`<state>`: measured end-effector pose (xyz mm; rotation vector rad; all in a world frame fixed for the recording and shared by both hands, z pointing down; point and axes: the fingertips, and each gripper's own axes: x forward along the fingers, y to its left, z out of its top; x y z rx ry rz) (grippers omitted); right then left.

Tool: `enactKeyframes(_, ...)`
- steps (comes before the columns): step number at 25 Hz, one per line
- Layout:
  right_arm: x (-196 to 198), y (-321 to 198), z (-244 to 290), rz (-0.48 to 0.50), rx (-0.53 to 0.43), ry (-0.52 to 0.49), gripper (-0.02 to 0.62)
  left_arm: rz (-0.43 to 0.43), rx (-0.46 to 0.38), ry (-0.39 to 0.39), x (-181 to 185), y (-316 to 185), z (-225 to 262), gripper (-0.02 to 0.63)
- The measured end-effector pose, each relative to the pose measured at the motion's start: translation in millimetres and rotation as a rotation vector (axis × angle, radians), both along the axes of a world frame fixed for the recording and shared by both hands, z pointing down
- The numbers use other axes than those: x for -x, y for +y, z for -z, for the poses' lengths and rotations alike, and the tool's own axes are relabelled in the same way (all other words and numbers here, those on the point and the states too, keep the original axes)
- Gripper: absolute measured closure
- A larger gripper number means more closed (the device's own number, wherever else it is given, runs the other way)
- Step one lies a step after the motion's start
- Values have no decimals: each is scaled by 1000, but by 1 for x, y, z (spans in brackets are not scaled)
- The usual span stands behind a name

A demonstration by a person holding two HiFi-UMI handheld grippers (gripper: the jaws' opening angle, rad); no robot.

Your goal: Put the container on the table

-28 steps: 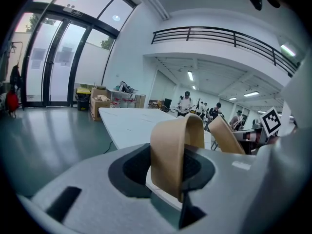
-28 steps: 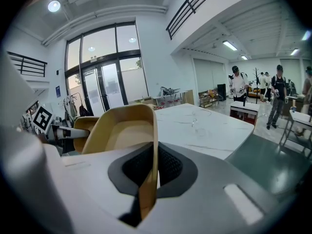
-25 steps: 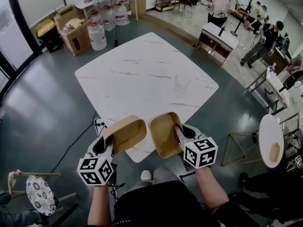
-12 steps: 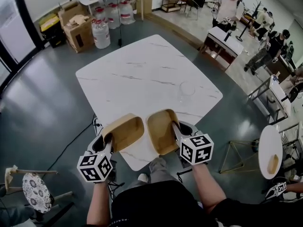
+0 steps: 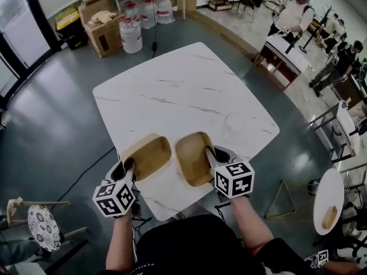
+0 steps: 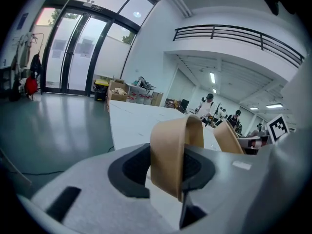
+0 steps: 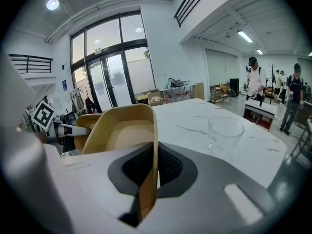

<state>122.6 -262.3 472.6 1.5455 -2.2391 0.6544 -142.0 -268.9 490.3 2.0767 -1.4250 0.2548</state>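
Seemingly, container (image 5: 148, 155) rim between left tongs (image 5: 129, 166)

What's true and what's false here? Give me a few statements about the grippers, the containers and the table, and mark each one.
1. The left gripper grips a tan container by its rim. True.
2. The right gripper is empty. False: it is shut on the wall of a second tan container.
3. A clear glass stands on the white marble table. True.
4. The glass sits inside one of the containers. False: it stands apart from both, on the bare tabletop.
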Motion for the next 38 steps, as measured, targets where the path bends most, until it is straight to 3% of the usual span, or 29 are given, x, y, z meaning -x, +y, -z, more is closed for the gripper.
enactKeyframes(6, -1, -28, -11, 47, 36, 9, 592, 67, 26, 28, 1, -24, -7, 483)
enactKeyframes(21, 16, -58, -43, 170, 113, 75, 592, 130, 88, 24, 2, -69, -28, 479)
enactKeyframes(27, 30, -60, -57, 235, 156, 83, 592, 160, 123, 72, 1, -85, -38, 479)
enactKeyframes(34, 33, -63, -78, 275, 214, 124, 591, 166, 130, 69, 0, -107, -44, 469)
enactKeyframes(38, 34, -66, -84, 282, 234, 128, 591, 127, 156, 49, -12, -112, -51, 462)
